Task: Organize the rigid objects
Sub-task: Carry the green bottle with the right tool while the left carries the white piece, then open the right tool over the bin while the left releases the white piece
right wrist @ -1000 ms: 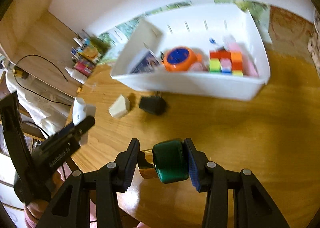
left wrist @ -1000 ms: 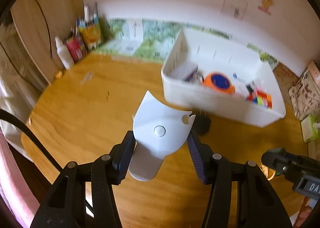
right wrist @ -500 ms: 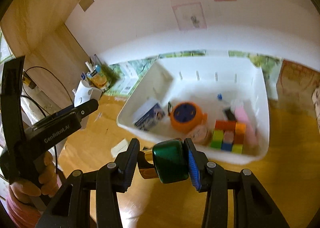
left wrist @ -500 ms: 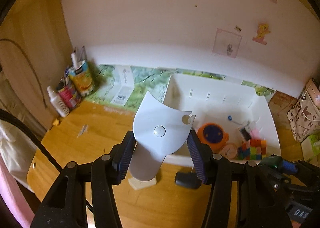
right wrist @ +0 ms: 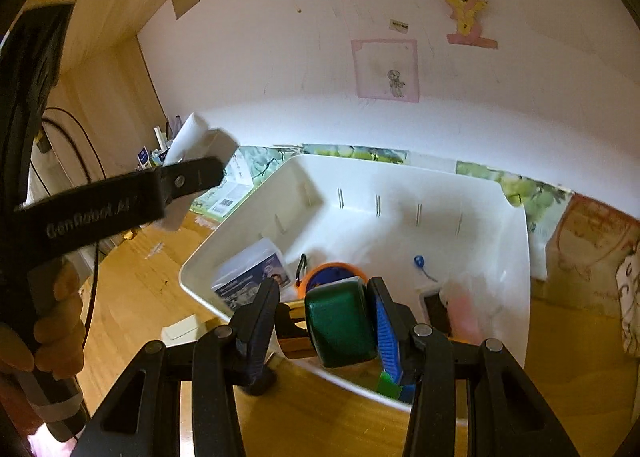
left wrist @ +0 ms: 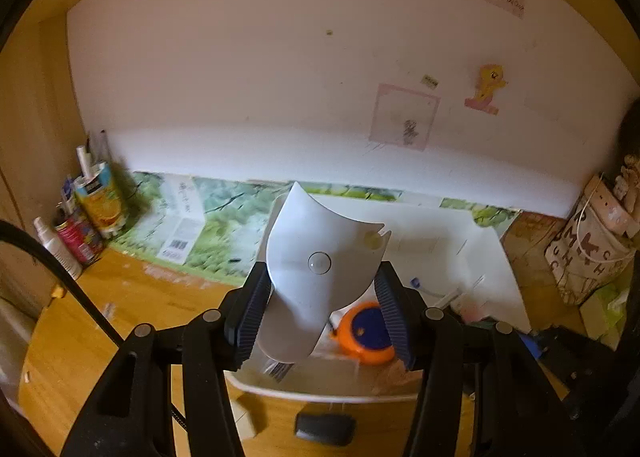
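Note:
My left gripper [left wrist: 320,285] is shut on a white curved plastic piece [left wrist: 320,257] with a round button, held upright above the near left part of the white bin [left wrist: 460,241]. My right gripper [right wrist: 324,317] is shut on a dark green block with a gold-brown end [right wrist: 340,321], held over the bin's near rim [right wrist: 192,277]. In the right wrist view, one of the left gripper's fingers [right wrist: 192,177] and its white piece [right wrist: 196,137] show at the left, held by a hand [right wrist: 60,321]. Inside the bin lie an orange and blue round thing [left wrist: 366,333], a printed box [right wrist: 248,277] and a pink item [right wrist: 464,313].
On the wooden table in front of the bin lie a black plug-like object [left wrist: 325,429] and a small white block [right wrist: 180,331]. Bottles and cartons [left wrist: 92,213] stand at the far left by the wall. A patterned bag [left wrist: 592,241] sits at the right.
Both grippers have moved forward from the table to above the bin and tilted up, so the wall fills more of each view. Each keeps its grip on its object.

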`<action>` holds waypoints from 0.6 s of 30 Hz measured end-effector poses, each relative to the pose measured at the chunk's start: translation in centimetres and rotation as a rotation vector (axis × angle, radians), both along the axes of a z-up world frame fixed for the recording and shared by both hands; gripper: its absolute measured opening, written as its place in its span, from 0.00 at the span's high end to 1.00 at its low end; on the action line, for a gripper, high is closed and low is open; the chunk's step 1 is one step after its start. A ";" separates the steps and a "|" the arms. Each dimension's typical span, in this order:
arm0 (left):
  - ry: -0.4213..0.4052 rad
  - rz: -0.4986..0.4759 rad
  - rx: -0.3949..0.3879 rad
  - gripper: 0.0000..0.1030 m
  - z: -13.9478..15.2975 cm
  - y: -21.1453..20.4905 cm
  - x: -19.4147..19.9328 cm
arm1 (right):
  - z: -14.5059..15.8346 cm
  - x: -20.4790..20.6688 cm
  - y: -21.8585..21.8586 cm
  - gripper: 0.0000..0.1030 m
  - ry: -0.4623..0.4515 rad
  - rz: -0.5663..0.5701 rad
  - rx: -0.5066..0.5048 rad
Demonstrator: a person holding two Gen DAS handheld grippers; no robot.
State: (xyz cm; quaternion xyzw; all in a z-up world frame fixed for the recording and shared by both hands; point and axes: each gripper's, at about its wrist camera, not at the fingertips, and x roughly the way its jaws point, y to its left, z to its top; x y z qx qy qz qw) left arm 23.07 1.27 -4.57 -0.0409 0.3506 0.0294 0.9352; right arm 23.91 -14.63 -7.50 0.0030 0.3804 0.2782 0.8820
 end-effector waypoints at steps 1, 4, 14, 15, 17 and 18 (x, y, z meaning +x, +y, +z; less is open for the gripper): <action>-0.008 -0.006 -0.003 0.44 -0.1 -0.2 0.3 | -0.2 0.1 0.0 0.56 -0.006 0.003 -0.003; -0.021 -0.017 -0.013 0.44 -0.5 -0.6 1.3 | -0.8 0.5 -0.1 0.55 0.024 -0.007 0.003; -0.030 -0.011 -0.048 0.43 -1.3 -1.1 3.3 | -1.5 1.5 -0.4 0.55 0.034 -0.020 0.019; -0.032 -0.012 -0.045 0.43 -1.3 -1.1 3.4 | -1.4 1.5 -0.4 0.55 0.030 -0.022 0.021; -0.022 -0.013 -0.043 0.39 -1.3 -1.1 3.5 | -1.1 1.4 -0.2 0.50 0.033 -0.018 0.029; -0.016 -0.012 -0.048 0.30 -1.2 -1.0 3.6 | -1.1 1.4 -0.2 0.44 0.034 -0.019 0.032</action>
